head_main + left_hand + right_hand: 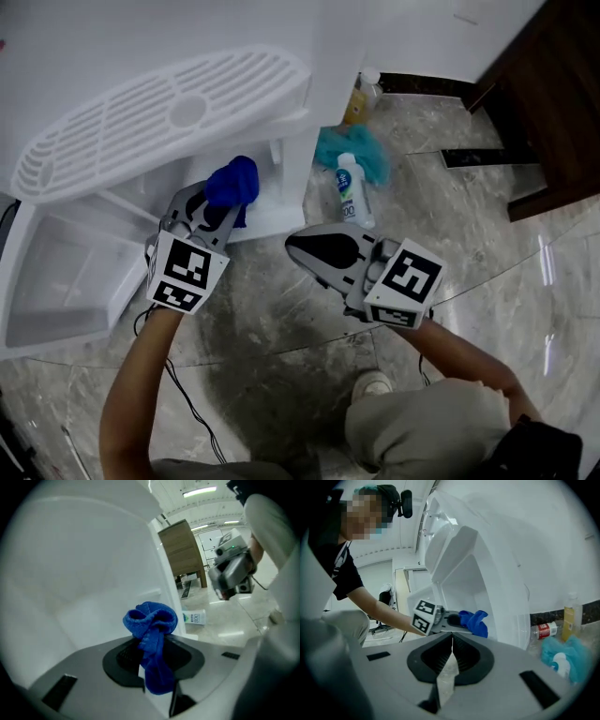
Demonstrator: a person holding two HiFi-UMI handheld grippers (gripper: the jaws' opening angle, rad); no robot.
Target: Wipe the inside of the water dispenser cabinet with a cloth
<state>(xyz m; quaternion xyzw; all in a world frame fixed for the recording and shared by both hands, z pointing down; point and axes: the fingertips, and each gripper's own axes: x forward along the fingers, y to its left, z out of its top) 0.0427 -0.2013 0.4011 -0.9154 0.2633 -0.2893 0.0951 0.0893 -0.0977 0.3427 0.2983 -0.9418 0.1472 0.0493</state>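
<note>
Poising blue cloth (232, 182) at water dispenser cabinet (292, 169), centre-left.
Grasping it with left gripper (223, 214), right gripper (314, 251) clenched empty; next, likely pressing inside.

The cloth (232, 184) (152, 634) (474, 622) is bright blue and bunched into a loose knot. It is pinched between the jaws of the left gripper (228, 202) (152, 645): a rounded wad bulges past the jaw tips, and a thicker tail trails back between the pads. It sits at the mouth of the cabinet (292, 173) (84, 573) (506, 573), just in front of the pale inner wall. Whether it touches that wall cannot be told. The cabinet is white and smooth-sided, low in the dispenser's body, near the floor. Its door (66, 281) is swung wide open to the left.
</note>
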